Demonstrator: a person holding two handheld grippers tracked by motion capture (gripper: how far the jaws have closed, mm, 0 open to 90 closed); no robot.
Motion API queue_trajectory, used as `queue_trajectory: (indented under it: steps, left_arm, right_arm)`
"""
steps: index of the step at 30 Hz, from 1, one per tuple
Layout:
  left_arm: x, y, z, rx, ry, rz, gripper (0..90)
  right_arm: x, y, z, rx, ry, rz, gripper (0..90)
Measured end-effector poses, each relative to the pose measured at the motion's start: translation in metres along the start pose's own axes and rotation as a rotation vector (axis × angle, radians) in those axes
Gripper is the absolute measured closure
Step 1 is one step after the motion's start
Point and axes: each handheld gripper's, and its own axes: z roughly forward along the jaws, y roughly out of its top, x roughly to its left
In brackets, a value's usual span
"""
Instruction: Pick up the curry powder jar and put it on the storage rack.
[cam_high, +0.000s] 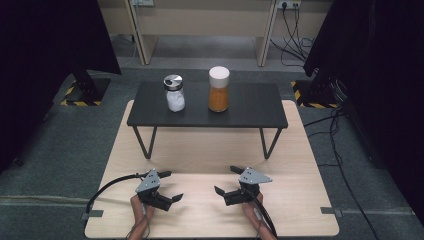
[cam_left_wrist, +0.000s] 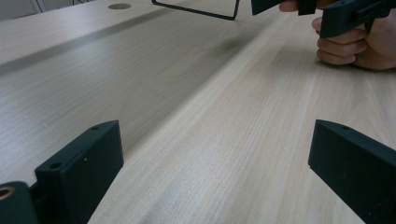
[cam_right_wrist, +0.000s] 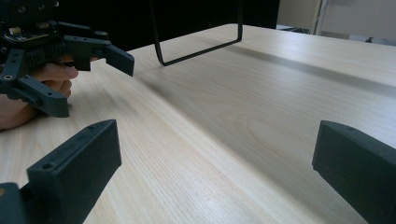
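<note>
Currently: both grippers, left (cam_high: 171, 186) and right (cam_high: 226, 181), fingers apart, empty, resting low on tabletop (cam_high: 210, 150). Salt jar (cam_high: 174, 93) at 11 o'clock, spice jar (cam_high: 218, 89) at 12, on shelf (cam_high: 250, 107). Advice: lift clear of the shelf edge, approach a jar level.

Grey carpet floor (cam_high: 65, 145), black curtains (cam_high: 45, 40), beige desk (cam_high: 200, 20) behind.

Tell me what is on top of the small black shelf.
Two jars stand on the black shelf: a jar of white powder with a metal lid on the left, and a taller jar of orange powder with a white cap. The table under the shelf is partly hidden.
</note>
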Motion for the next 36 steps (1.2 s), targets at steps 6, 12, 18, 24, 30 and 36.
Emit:
queue_trajectory:
  steps: [6, 12, 18, 24, 30, 36]
  left_arm:
    - [0.0, 0.0, 0.0, 0.0, 0.0, 0.002, 2.6]
    - [0.0, 0.0, 0.0, 0.0, 0.0, 0.001, 2.5]
    - [-0.001, 0.0, 0.0, 0.0, 0.001, 0.002, 2.5]
    - [-0.001, 0.0, 0.0, 0.001, 0.0, 0.001, 2.5]
    - [-0.001, 0.0, 0.0, 0.002, 0.0, 0.0, 2.5]
    - [-0.001, 0.0, 0.0, 0.003, 0.0, 0.0, 2.5]
  right_arm:
    - [0.002, -0.001, 0.001, 0.003, -0.008, -0.009, 1.3]
    - [0.003, -0.004, 0.0, -0.012, -0.011, -0.014, 1.3]
    - [0.003, -0.003, 0.0, -0.003, 0.001, -0.029, 1.3]
    - [0.008, 0.004, 0.004, 0.036, -0.01, -0.066, 1.3]
    - [0.008, 0.004, 0.004, 0.038, -0.009, -0.066, 1.3]
    - [0.011, 0.008, 0.007, 0.062, -0.012, -0.083, 1.3]
